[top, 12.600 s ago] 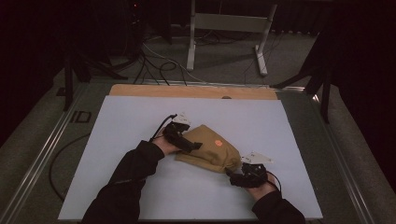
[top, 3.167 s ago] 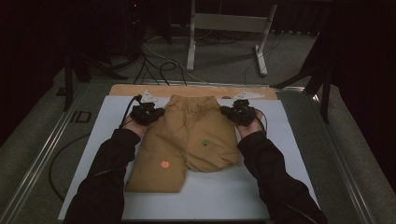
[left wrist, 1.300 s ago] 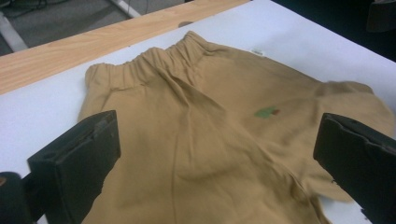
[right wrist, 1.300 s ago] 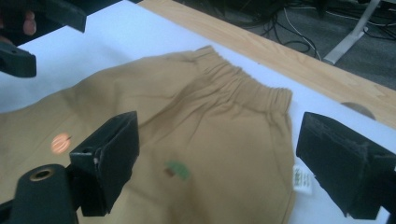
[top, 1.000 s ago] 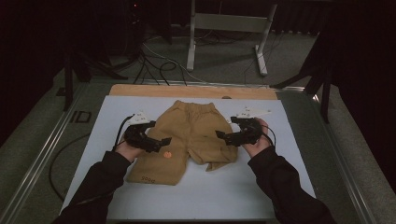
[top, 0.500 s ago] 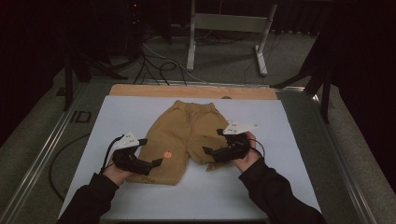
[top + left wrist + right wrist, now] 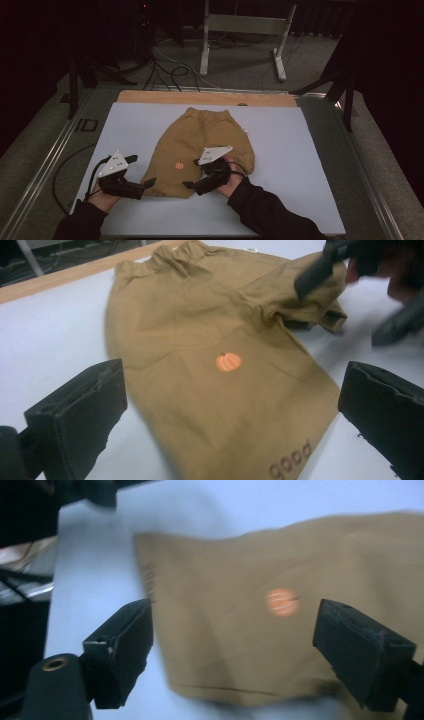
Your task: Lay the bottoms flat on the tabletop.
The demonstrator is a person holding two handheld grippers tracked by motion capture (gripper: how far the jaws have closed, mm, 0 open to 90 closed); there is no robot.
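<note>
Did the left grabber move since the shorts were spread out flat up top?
Yes. The left gripper came back toward the person, from beside the waistband near the wooden strip down to the hem of the shorts.

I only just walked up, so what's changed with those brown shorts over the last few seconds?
Both hands slid from the waistband end back toward the person. The left claw and right claw now sit open at the hem of the tan cotton shorts with the orange pumpkin, gripping nothing. The shorts stay spread on the white table.
</note>
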